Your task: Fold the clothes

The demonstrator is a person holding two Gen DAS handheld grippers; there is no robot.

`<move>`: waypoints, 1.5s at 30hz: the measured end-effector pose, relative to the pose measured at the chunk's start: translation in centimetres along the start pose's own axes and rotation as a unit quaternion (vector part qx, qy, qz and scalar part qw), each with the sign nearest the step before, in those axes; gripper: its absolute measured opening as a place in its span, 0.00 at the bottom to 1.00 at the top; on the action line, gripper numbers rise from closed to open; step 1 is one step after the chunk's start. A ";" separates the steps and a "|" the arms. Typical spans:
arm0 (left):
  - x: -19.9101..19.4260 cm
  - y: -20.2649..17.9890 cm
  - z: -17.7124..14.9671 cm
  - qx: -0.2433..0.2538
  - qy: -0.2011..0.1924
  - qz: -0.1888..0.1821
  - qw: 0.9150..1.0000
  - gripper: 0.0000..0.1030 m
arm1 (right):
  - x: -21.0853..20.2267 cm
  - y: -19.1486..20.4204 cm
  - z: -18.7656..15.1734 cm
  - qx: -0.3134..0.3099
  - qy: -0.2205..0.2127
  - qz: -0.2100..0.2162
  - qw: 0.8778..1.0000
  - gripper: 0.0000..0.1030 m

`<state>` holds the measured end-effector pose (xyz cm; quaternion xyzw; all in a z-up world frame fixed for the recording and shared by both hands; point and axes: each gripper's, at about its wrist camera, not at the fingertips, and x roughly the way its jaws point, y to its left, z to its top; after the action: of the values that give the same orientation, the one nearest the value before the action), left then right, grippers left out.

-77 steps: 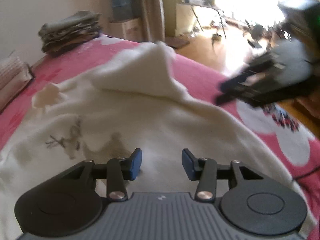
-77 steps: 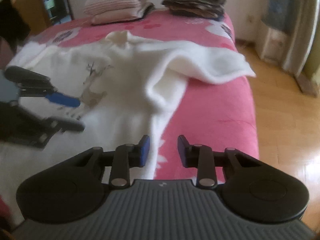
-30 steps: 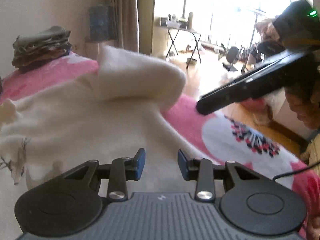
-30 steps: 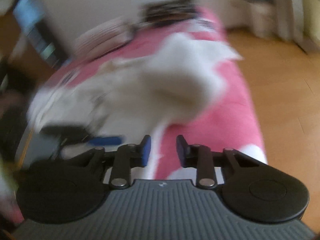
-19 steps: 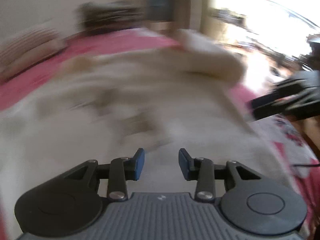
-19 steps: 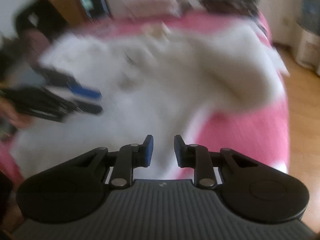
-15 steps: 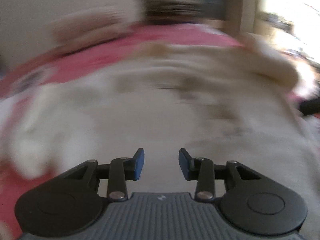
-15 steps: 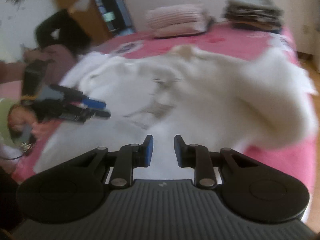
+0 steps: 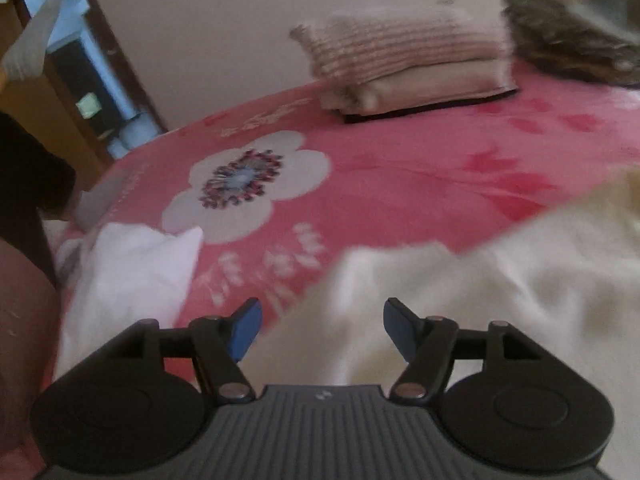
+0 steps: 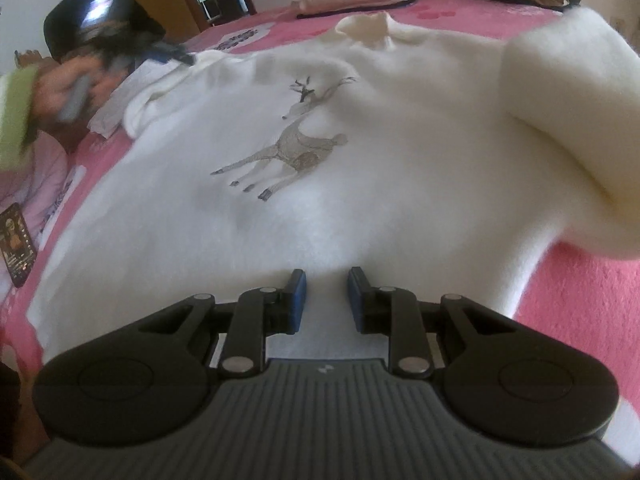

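Left gripper (image 9: 320, 330) opening, empty; right gripper (image 10: 323, 300) slightly parted, empty; white sweater (image 10: 360, 184) flat, one sleeve (image 10: 572, 128) folded, rest unfolded.

Black claw (image 10: 322, 296), 2 blue pads (image 10: 298, 300), ribbed grey body; green sleeve (image 10: 16, 116).

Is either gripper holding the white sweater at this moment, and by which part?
Neither. The left gripper, jaws opening, and right gripper hang above the sweater with nothing between their pads.
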<state>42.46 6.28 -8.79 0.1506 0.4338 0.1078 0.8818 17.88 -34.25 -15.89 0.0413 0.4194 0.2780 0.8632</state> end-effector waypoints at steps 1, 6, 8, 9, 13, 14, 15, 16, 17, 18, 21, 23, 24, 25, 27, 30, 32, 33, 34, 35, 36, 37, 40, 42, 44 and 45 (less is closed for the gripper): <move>1.3 -0.2 0.6 -0.002 0.018 0.009 1.000 0.66 | 0.4 -0.2 0.1 0.005 -0.005 0.003 1.000 0.22; 3.7 -1.3 1.7 0.026 0.055 0.033 0.998 0.34 | 0.9 -1.3 0.2 0.056 -0.022 0.020 0.998 0.22; 2.8 -0.9 1.6 0.004 0.034 0.053 0.998 0.10 | 0.8 -1.4 0.1 0.065 -0.025 0.021 0.997 0.22; 1.9 0.1 1.6 -0.019 0.011 0.064 0.998 0.10 | 0.8 -1.3 0.0 0.066 -0.026 0.020 0.997 0.22; -3.0 5.9 1.2 -0.128 -0.083 0.095 0.984 0.09 | 0.7 -1.0 0.0 0.055 -0.026 0.014 0.998 0.22; -4.4 8.2 0.7 -0.159 -0.099 0.106 0.976 0.09 | 0.7 -1.0 0.0 0.054 -0.026 0.014 0.998 0.22; -5.8 10.5 0.1 -0.191 -0.114 0.118 0.968 0.09 | 0.7 -1.0 -0.1 0.055 -0.026 0.016 0.998 0.22; -7.3 12.8 -0.4 -0.222 -0.129 0.129 0.958 0.09 | 0.8 -1.1 -0.1 0.057 -0.026 0.018 0.998 0.22; -8.4 15.4 -1.3 -0.262 -0.137 0.131 0.946 0.09 | 0.8 -1.2 0.0 0.058 -0.025 0.019 0.998 0.22; -9.1 17.6 -2.6 -0.294 -0.138 0.128 0.937 0.10 | 0.8 -1.3 0.0 0.059 -0.025 0.020 0.998 0.22; -9.4 22.8 -7.2 -0.363 -0.113 0.122 0.917 0.11 | 0.8 -1.4 0.0 0.063 -0.025 0.023 0.997 0.22; -8.0 24.9 -11.0 -0.390 -0.070 0.125 0.909 0.16 | 0.9 -1.3 0.0 0.065 -0.025 0.022 0.997 0.22; -7.0 25.7 -12.9 -0.403 -0.044 0.133 0.904 0.17 | 0.9 -1.3 0.0 0.066 -0.025 0.022 0.997 0.22; -6.2 26.4 -14.6 -0.415 -0.025 0.150 0.897 0.17 | 0.9 -1.3 0.0 0.067 -0.025 0.022 0.997 0.22; -5.4 27.3 -17.3 -0.436 0.003 0.184 0.881 0.20 | 0.9 -1.3 0.0 0.067 -0.024 0.021 0.997 0.22; -5.9 27.3 -17.6 -0.432 -0.008 0.172 0.886 0.26 | 0.9 -1.1 0.1 0.066 -0.022 0.017 0.997 0.22; -7.0 26.3 -15.9 -0.405 -0.028 0.169 0.898 0.45 | 0.9 -1.0 0.1 0.066 -0.021 0.014 0.997 0.22; -7.7 25.7 -15.1 -0.393 -0.043 0.172 0.902 0.47 | 0.9 -1.0 0.1 0.067 -0.021 0.013 0.997 0.22; -8.5 25.2 -14.4 -0.384 -0.061 0.174 0.905 0.50 | 0.9 -1.0 0.2 0.068 -0.021 0.012 0.997 0.23; -9.2 24.6 -13.7 -0.377 -0.075 0.173 0.907 0.52 | 0.9 -0.9 0.2 0.069 -0.021 0.012 0.997 0.23; -9.3 23.8 -12.9 -0.365 -0.080 0.157 0.914 0.53 | 0.9 -0.9 0.1 0.070 -0.021 0.011 0.997 0.23; -9.4 23.1 -12.1 -0.353 -0.084 0.139 0.922 0.54 | 0.9 -0.9 0.2 0.069 -0.020 0.010 0.997 0.23; -7.5 19.4 -9.1 -0.281 -0.069 0.038 0.957 0.58 | 1.0 -0.7 0.3 0.064 -0.014 0.004 0.998 0.23; -5.1 16.1 -7.0 -0.222 -0.048 -0.028 0.973 0.59 | 1.2 -0.3 0.7 0.053 -0.003 -0.003 0.999 0.24; -2.5 12.9 -5.1 -0.165 -0.030 -0.084 0.982 0.59 | 1.3 0.1 0.9 0.040 0.003 -0.009 0.999 0.25; -1.4 11.5 -4.5 -0.144 -0.022 -0.112 0.983 0.60 | 1.3 0.3 0.9 0.034 0.004 -0.013 0.999 0.25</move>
<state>37.36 17.29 -6.19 -0.0251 0.4084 0.0664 0.9100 19.09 -33.21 -16.10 0.0644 0.4325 0.2522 0.8633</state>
